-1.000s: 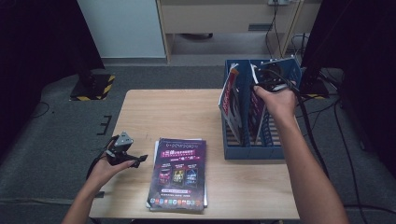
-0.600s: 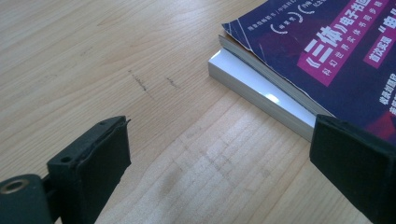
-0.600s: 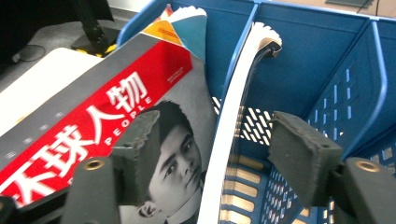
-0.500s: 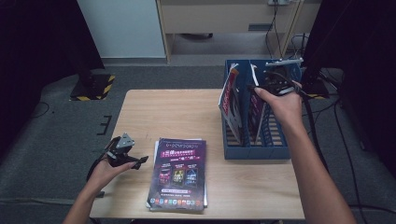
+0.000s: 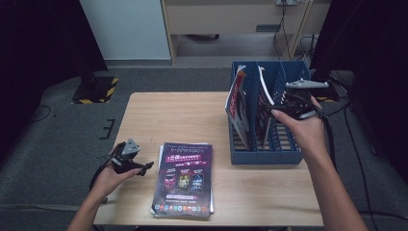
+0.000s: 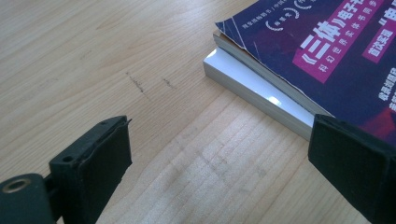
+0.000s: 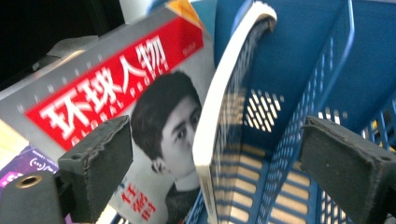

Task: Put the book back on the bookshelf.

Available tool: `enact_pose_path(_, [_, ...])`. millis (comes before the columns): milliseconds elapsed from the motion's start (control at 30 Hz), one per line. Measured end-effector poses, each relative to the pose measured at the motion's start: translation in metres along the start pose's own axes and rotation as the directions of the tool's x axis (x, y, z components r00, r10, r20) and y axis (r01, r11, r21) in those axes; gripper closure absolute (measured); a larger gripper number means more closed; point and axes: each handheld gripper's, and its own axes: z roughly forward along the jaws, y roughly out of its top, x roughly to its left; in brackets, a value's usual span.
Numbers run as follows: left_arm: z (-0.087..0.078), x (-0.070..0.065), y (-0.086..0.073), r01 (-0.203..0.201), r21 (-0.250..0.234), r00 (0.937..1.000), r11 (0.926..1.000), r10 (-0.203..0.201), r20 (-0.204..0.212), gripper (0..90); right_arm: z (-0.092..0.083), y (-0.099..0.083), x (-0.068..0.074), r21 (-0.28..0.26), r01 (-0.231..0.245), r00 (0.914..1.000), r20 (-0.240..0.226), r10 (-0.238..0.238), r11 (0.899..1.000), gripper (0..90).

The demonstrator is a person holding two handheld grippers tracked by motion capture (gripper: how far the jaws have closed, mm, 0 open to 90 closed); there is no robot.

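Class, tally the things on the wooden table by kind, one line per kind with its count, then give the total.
Blue plastic slotted file rack: 1
Magazines standing in the rack (red-and-grey cover, white-edged one): 2
Stack of flat magazines, purple cover on top: 1 stack; at least 2, exact number unclear
Black two-jaw grippers, left and right: 2
Total: 6

High view overlooks the table (image 5: 144,120); gripper views sit close.

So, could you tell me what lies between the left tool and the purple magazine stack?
Bare wooden table in the left gripper view, between left tool and purple magazine stack.
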Motion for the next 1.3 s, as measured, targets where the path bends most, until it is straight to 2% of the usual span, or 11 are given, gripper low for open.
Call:
enact_pose_path(100, [0.001,0.000,0.000,0.006,-0.005,1.0000,1.0000,-0.006,0.000,5.5,-0.002,-0.016,0.000,-0.007,-0.008,0.9999,-0.011,0.008,1.000,9.1])
enact_pose_path(333, [0.001,-0.003,-0.001,0.001,-0.008,1.0000,1.0000,-0.001,-0.008,6.1,-0.003,-0.043,0.005,0.000,0.006,0.9996,-0.027,-0.006,1.000,8.6])
enact_pose_path(467, [-0.001,-0.003,0.000,-0.001,-0.022,0.9998,0.9997,0.000,-0.018,7.0,-0.002,-0.056,0.007,0.009,-0.002,0.9992,-0.039,0.002,1.000,8.4])
enact_pose_path(533, [-0.001,-0.003,0.001,0.003,-0.027,0.9998,0.9996,-0.004,-0.020,7.3,-0.001,-0.063,0.007,0.010,-0.029,0.9977,-0.061,0.029,1.000,9.0])
enact_pose_path(700, [-0.001,-0.004,0.001,0.000,-0.028,0.9998,0.9996,0.000,-0.018,7.9,0.003,-0.073,0.010,0.023,-0.034,0.9972,-0.067,0.035,0.999,8.6])
enact_pose_path(967, [0.000,-0.009,0.004,-0.014,-0.033,0.9998,0.9994,0.014,-0.013,9.6,0.006,-0.086,0.023,0.024,-0.007,0.9966,-0.082,0.009,1.000,8.7])
enact_pose_path(1133, [0.001,-0.013,0.008,-0.026,-0.031,0.9996,0.9992,0.026,0.002,11.6,0.011,-0.096,0.035,0.024,-0.002,0.9949,-0.100,0.004,1.000,9.9])
enact_pose_path(1300, [0.001,-0.015,0.010,-0.020,-0.043,0.9997,0.9989,0.021,0.016,15.7,0.019,-0.104,0.050,0.040,0.010,0.9916,-0.129,-0.004,0.999,10.7])
